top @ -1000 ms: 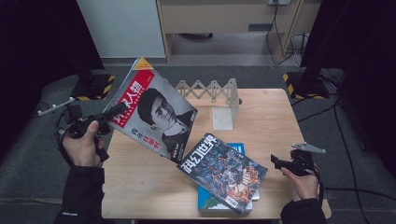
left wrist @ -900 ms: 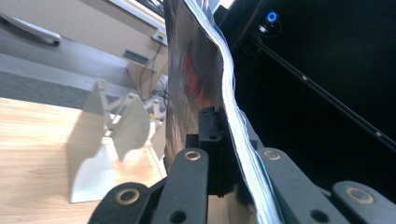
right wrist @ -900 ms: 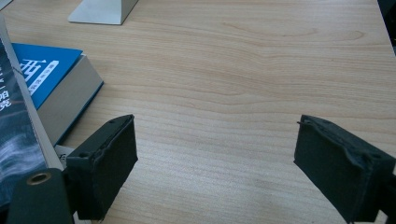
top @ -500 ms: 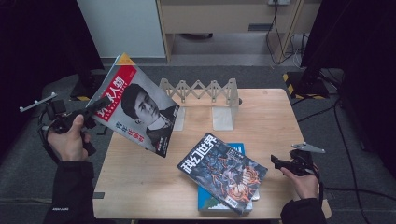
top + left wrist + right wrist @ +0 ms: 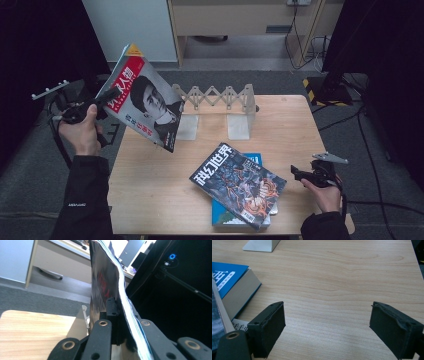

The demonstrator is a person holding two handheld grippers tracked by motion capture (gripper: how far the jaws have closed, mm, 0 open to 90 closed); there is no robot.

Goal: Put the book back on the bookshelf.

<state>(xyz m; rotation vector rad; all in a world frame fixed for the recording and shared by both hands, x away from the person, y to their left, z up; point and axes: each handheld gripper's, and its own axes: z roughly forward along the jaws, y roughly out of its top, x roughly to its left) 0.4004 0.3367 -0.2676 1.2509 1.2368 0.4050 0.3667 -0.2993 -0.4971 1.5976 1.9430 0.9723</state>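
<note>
High view: the left tongs (image 5: 102, 98) are clamped on the portrait magazine's (image 5: 145, 100) edge, holding it tilted above the tabletop (image 5: 150, 180), likely bound for the accordion book rack (image 5: 220, 100) just beyond. The right tongs (image 5: 300, 175) wait, jaws apart and empty, beside the stacked sci-fi magazine (image 5: 237, 182).

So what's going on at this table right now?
A person works with two handheld grippers. The left gripper is shut on a red-titled magazine, holding it tilted in the air above the table's left edge, near the folding rack. The right gripper rests open over bare wood, beside a dark magazine lying on a blue book.
</note>
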